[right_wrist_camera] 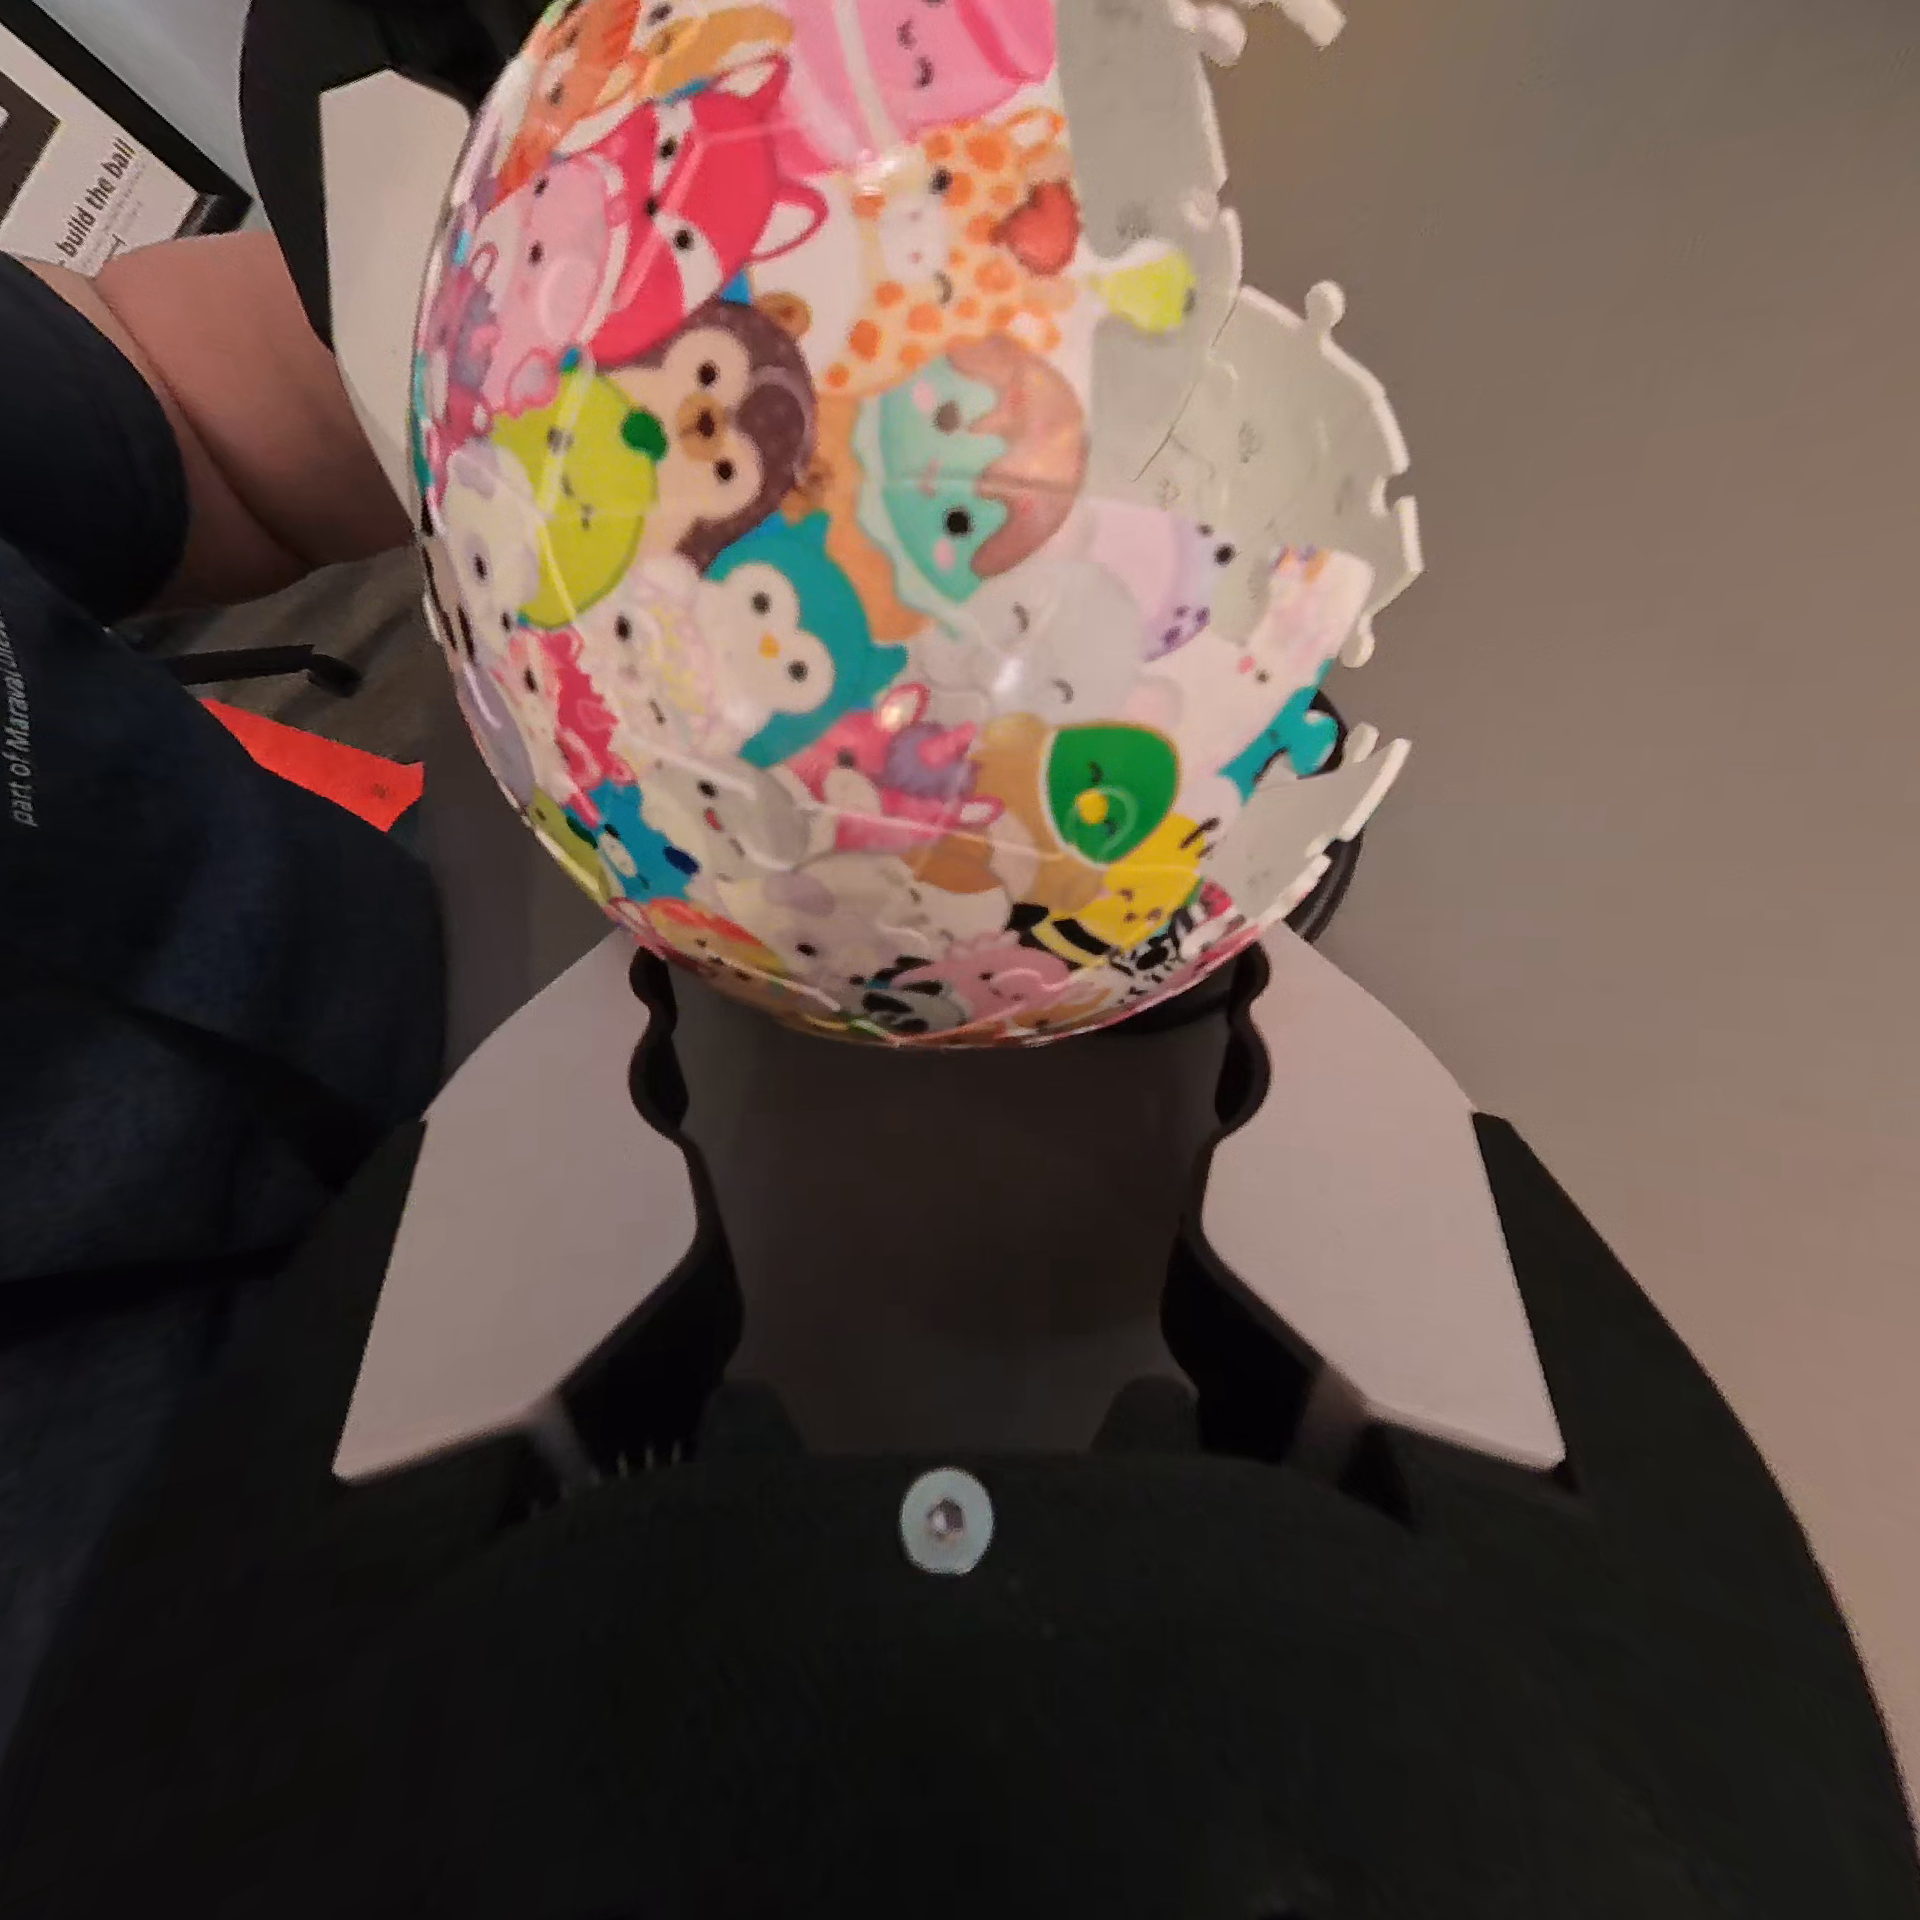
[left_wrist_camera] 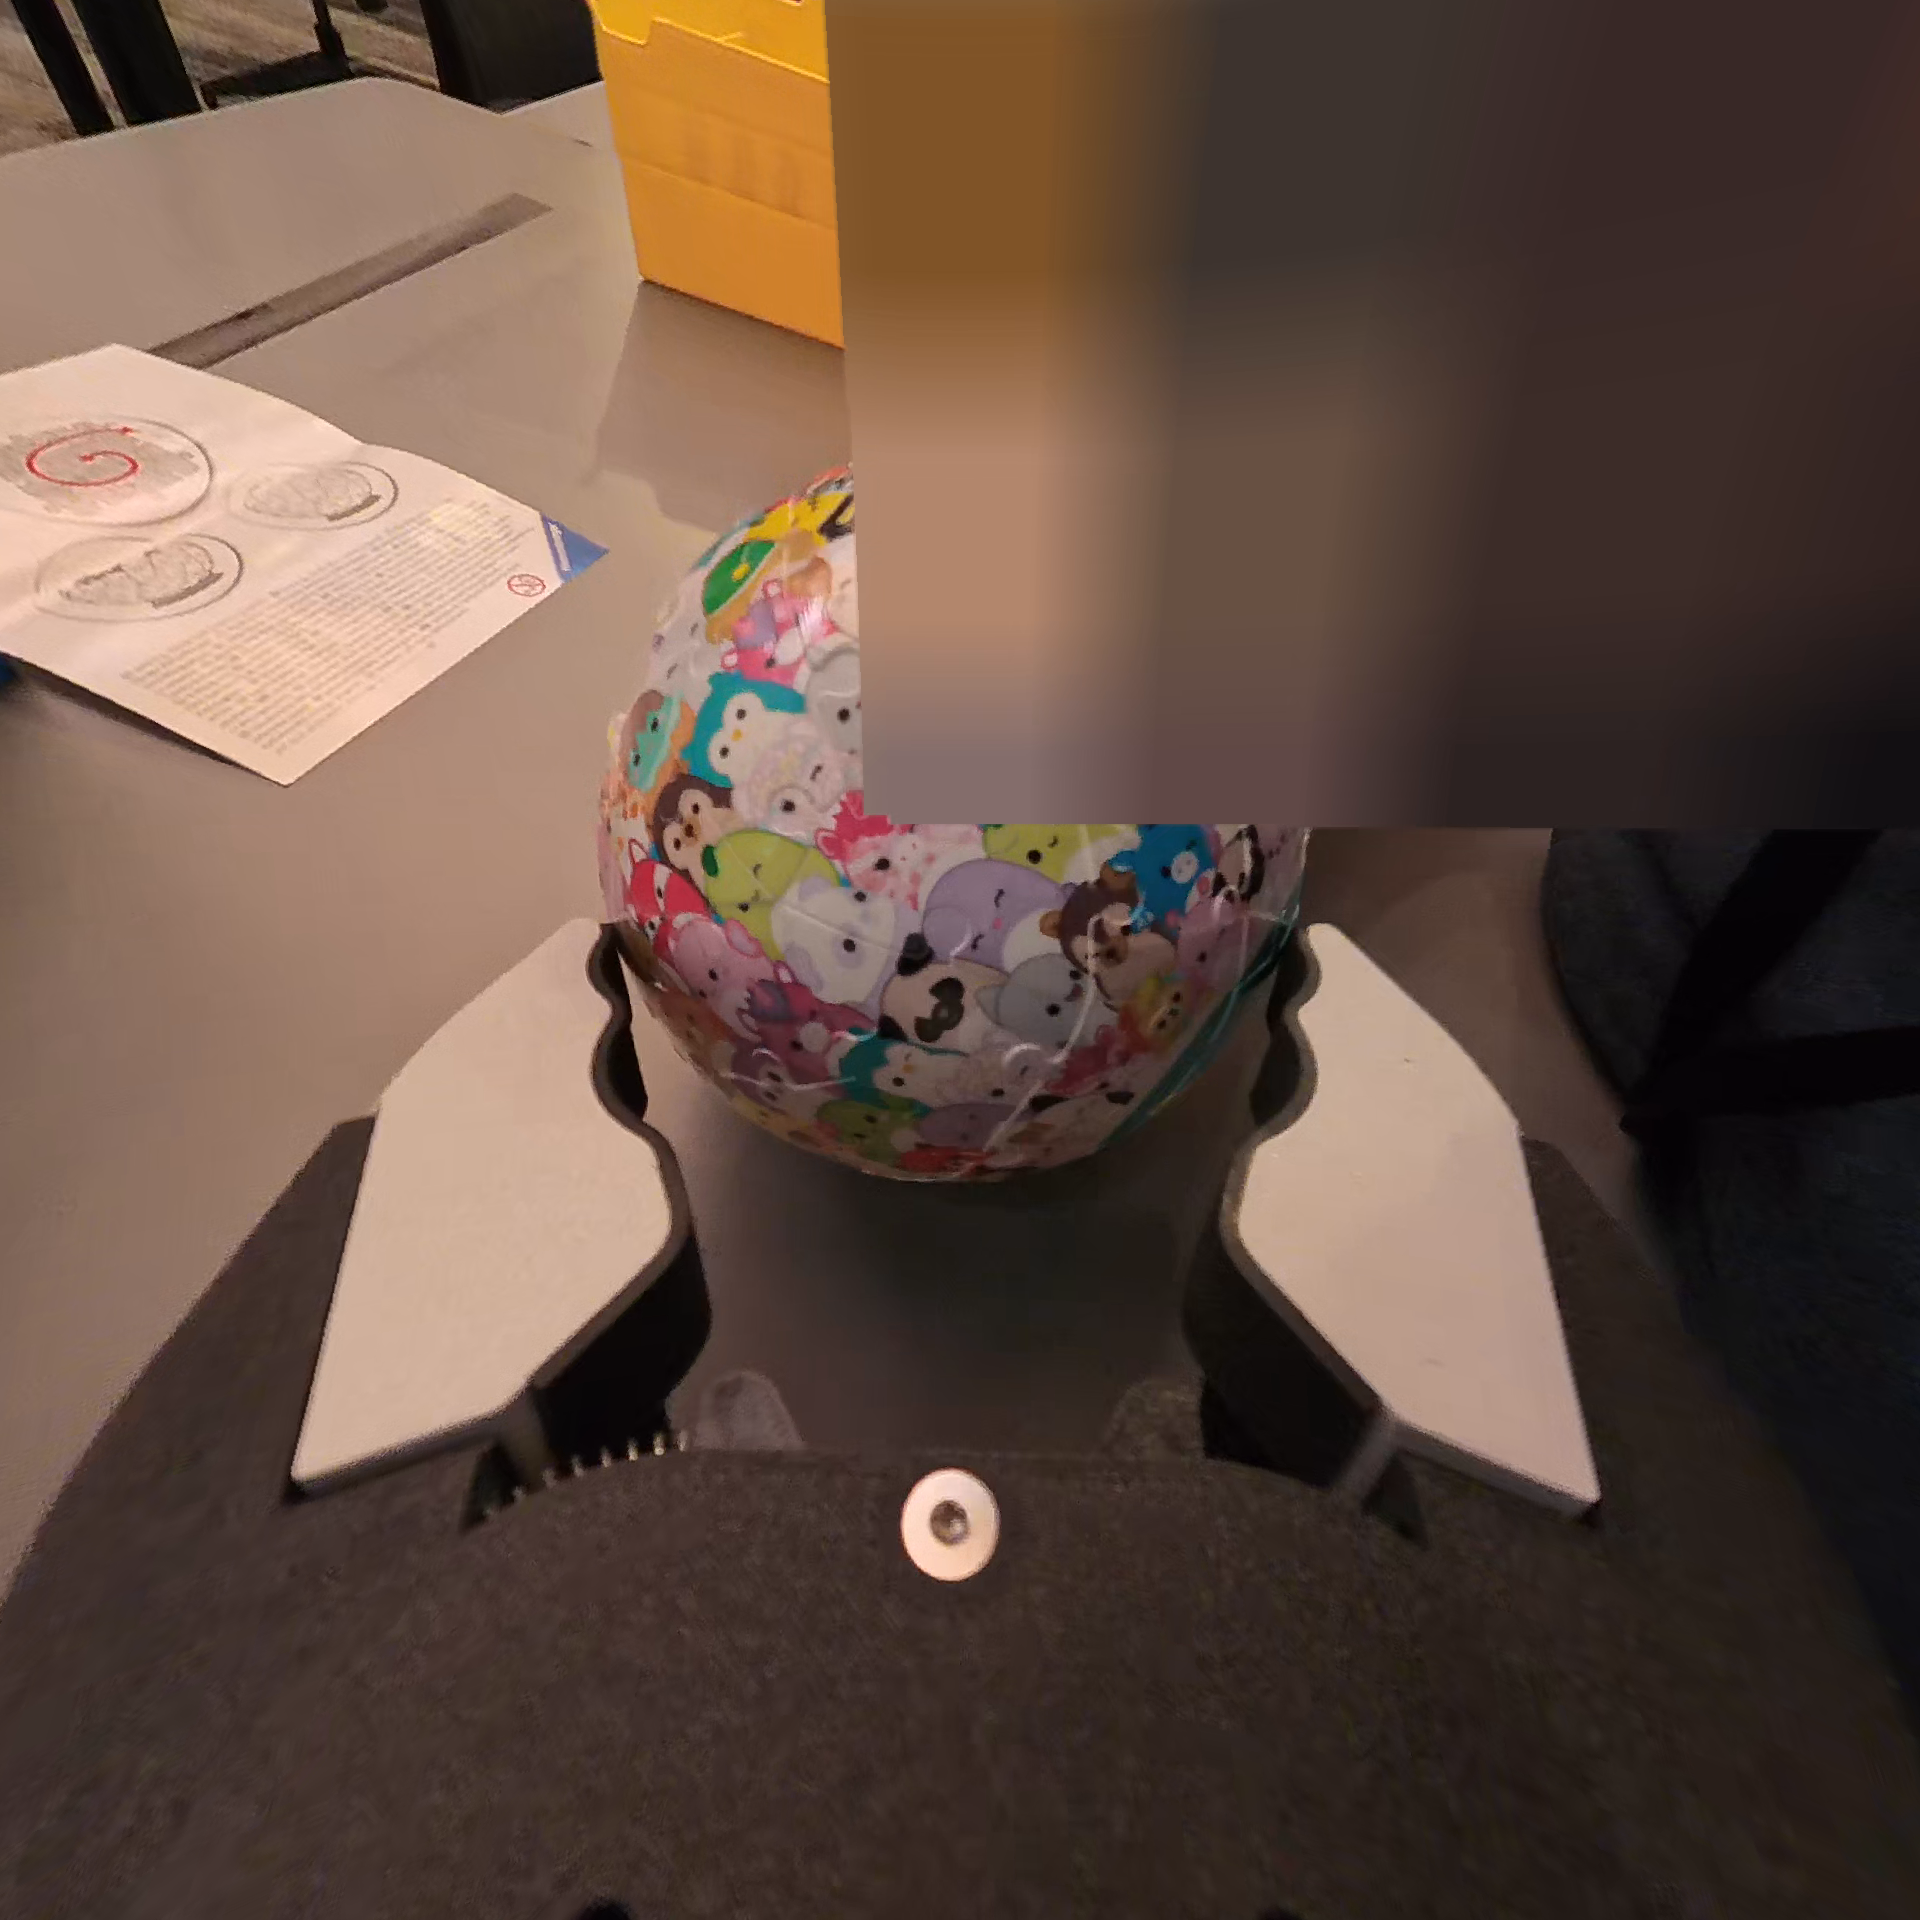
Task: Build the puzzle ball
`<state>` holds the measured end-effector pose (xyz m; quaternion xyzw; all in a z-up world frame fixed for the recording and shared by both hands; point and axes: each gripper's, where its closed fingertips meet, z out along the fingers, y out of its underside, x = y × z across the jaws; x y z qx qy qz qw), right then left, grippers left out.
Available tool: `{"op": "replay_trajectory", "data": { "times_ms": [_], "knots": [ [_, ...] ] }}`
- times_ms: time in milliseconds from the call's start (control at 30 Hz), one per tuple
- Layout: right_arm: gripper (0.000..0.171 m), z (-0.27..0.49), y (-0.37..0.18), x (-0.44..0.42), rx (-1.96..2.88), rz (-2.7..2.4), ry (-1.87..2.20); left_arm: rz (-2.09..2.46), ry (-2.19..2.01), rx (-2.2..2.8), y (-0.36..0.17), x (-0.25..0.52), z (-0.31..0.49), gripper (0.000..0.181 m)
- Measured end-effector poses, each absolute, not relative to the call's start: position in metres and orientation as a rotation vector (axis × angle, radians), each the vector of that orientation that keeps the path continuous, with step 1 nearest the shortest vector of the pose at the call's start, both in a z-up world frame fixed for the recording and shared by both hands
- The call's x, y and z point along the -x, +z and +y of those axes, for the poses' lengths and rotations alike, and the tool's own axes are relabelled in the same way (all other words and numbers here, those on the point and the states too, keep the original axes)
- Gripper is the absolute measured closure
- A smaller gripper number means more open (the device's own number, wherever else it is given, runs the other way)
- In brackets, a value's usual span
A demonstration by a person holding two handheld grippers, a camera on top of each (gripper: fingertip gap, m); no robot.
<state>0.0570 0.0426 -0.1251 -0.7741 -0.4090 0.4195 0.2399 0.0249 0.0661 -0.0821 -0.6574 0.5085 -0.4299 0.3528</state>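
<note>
The puzzle ball (left_wrist_camera: 790,831) is a nearly whole sphere printed with colourful cartoon animals. In the left wrist view it sits between my left gripper's (left_wrist_camera: 951,956) fingertips, which press on its two sides just above the grey table (left_wrist_camera: 312,987); a blurred patch hides its upper right. In the right wrist view the ball (right_wrist_camera: 790,499) fills the top. On its right is an open gap with jagged edges that shows the white inner side (right_wrist_camera: 1278,436). My right gripper (right_wrist_camera: 945,982) has its tips against both sides of the ball's near end.
A folded instruction sheet (left_wrist_camera: 260,561) lies on the table to the left. A yellow box (left_wrist_camera: 727,156) stands at the back. A person's dark clothing (right_wrist_camera: 156,935) and bare arm (right_wrist_camera: 239,416) are close on the left of the right wrist view.
</note>
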Motion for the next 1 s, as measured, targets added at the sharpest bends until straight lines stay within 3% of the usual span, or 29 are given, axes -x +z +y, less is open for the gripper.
{"op": "replay_trajectory", "data": {
  "times_ms": [533, 1000],
  "knots": [
    [0.068, 0.051, -0.109, -0.071, 1.97, -1.033, 0.88, 1.258, -1.012, 1.78, -0.082, -0.024, 0.067, 0.068],
    [0.076, 0.046, -0.107, -0.074, 1.95, -1.055, 0.95, 1.053, -0.824, 1.874, -0.079, 0.004, 0.06, 0.076]
  ]
}}
